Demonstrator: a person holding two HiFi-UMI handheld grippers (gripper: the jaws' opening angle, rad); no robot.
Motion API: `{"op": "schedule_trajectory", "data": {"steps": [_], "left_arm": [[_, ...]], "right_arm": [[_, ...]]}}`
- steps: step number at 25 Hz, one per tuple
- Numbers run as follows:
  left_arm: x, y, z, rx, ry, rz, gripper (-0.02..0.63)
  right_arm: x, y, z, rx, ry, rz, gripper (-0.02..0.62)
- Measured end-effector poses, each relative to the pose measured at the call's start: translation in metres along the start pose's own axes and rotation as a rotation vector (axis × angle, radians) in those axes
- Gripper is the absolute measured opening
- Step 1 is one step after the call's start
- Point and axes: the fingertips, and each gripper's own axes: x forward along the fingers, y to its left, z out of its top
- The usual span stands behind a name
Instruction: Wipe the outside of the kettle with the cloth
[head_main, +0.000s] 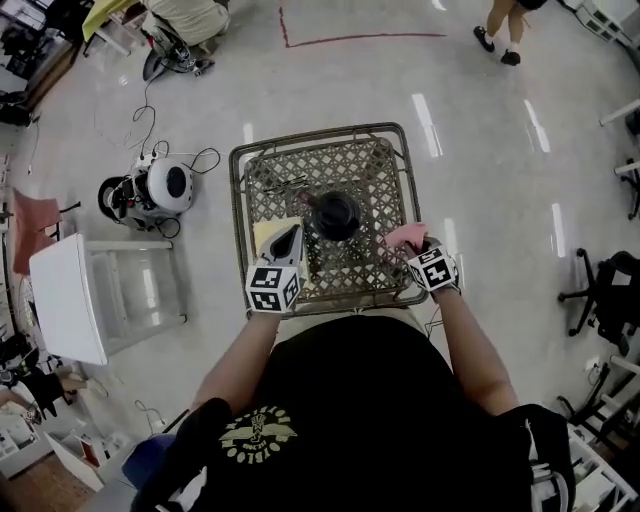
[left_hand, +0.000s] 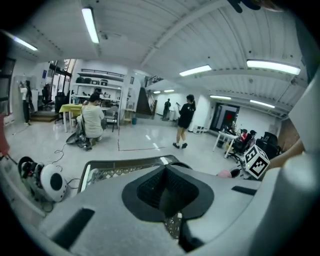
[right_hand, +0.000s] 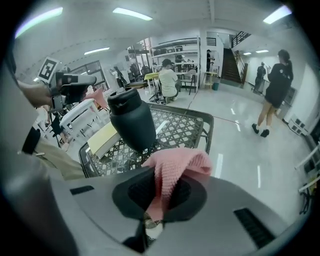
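Note:
A black kettle (head_main: 336, 215) stands upright in the middle of a metal lattice table (head_main: 320, 135); in the right gripper view the kettle (right_hand: 132, 120) is just ahead and to the left. My right gripper (head_main: 418, 243) hovers at the table's right front edge, shut on a pink cloth (head_main: 405, 235) that bunches out of the gripper (right_hand: 162, 175) as a fold (right_hand: 177, 165). My left gripper (head_main: 287, 240) is shut and holds nothing, near the front left, over a yellow pad (head_main: 268, 233). Its tips (left_hand: 165, 172) point across the table (left_hand: 125, 164).
A white folding stand (head_main: 90, 295) and a round white device with cables (head_main: 160, 187) sit on the floor to the left. An office chair (head_main: 605, 290) is at the right. One person crouches far back (left_hand: 93, 120); another walks (left_hand: 186, 120).

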Motion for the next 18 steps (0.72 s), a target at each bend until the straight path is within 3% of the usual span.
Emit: {"op": "schedule_trajectory", "data": {"steps": [6,7,9,10,18], "left_arm": [[-0.023,0.008,-0.021,-0.072,0.021,0.095,0.005],[-0.028,0.011,-0.021,-0.079,0.016,0.107,0.005],[-0.037,0.014,-0.022,-0.084,0.007,0.127,0.005],[-0.043,0.014,-0.023,-0.084,0.005,0.137,0.005],[-0.084,0.019,-0.022,-0.076,-0.02,0.17,0.006]], "right_arm": [[0.021,-0.01,-0.017,-0.049,0.052,0.064,0.022],[0.026,-0.006,-0.017,-0.051,0.058,0.085,0.046],[0.035,0.002,-0.018,-0.055,0.072,0.12,0.174],[0.039,0.006,-0.018,-0.062,0.078,0.129,0.193],[0.042,0.033,-0.013,-0.113,0.077,0.158,0.229]]}}
